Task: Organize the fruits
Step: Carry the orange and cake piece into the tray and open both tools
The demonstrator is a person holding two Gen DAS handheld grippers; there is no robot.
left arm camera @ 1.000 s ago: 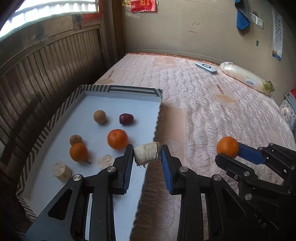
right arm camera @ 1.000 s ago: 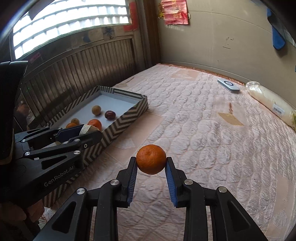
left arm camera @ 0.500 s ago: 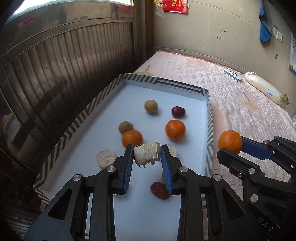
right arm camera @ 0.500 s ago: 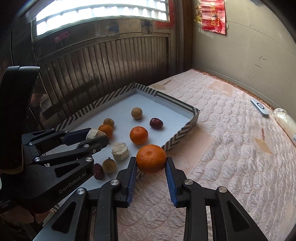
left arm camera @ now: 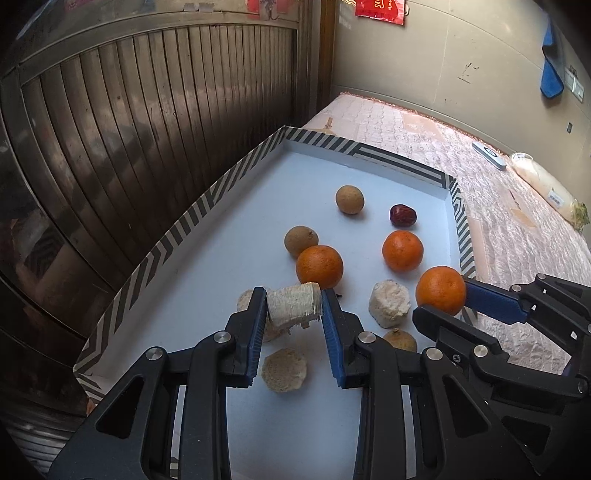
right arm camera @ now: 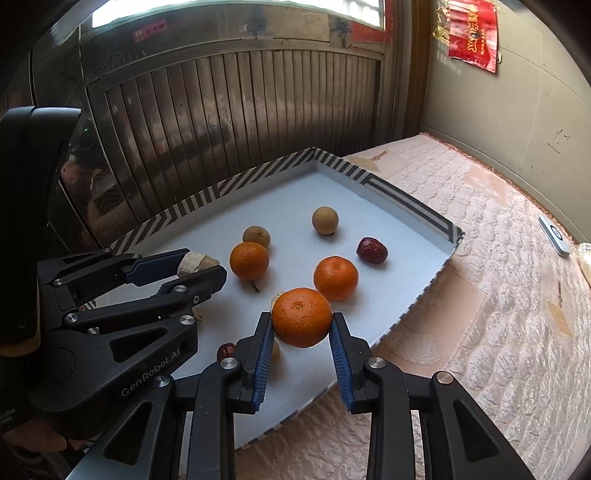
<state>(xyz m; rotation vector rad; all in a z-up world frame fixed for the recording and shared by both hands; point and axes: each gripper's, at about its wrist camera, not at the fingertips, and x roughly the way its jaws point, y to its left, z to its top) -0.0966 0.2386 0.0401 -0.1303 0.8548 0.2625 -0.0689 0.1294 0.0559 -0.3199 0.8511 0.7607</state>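
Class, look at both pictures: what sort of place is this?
Probably a bedroom in a home: a quilted mattress fills the floor, a remote control lies on it, and a red paper decoration hangs on the wall.

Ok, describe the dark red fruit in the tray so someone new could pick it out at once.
Find the white tray with the black-and-white striped rim on the pink quilted mattress. Look toward its far corner on the mattress side, just beyond the loose oranges. There lies the red date, the only dark, wrinkled, glossy maroon piece there; its neighbours are bright orange or tan and round.

Dim daylight, perhaps from the high window (right arm camera: 236,11), sharp centre, fisheye-warped dark corners
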